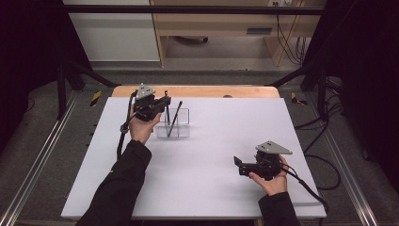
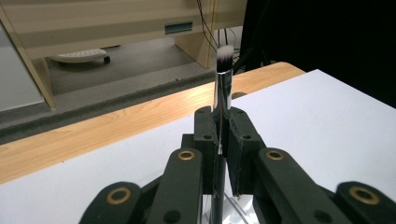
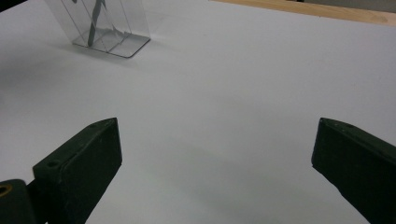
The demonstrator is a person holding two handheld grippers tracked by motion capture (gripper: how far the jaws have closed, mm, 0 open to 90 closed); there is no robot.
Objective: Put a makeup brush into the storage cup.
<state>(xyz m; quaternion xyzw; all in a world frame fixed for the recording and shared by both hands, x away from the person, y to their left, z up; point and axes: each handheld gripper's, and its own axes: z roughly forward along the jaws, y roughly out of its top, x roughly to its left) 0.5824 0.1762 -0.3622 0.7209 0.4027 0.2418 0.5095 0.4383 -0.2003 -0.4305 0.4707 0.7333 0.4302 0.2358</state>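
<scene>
A clear plastic holder (image 1: 173,124) stands on the white table top at the back left, also seen as the holder (image 3: 112,28) in the right gripper view. A dark makeup brush (image 1: 175,117) leans inside it. My left gripper (image 1: 165,101) is just over the holder, shut on a second makeup brush (image 2: 223,81) with a silver ferrule and a white-tipped head. That brush stands upright, its lower end going down into the holder. My right gripper (image 1: 236,164) rests low over the table at the front right, jaws wide open with nothing between them.
The white board (image 1: 211,155) covers a wooden table (image 1: 202,91) whose bare edge shows at the back. Beyond it stand a wooden shelf unit (image 2: 116,23) and dangling cables (image 1: 287,37). Dark frame posts flank the table on both sides.
</scene>
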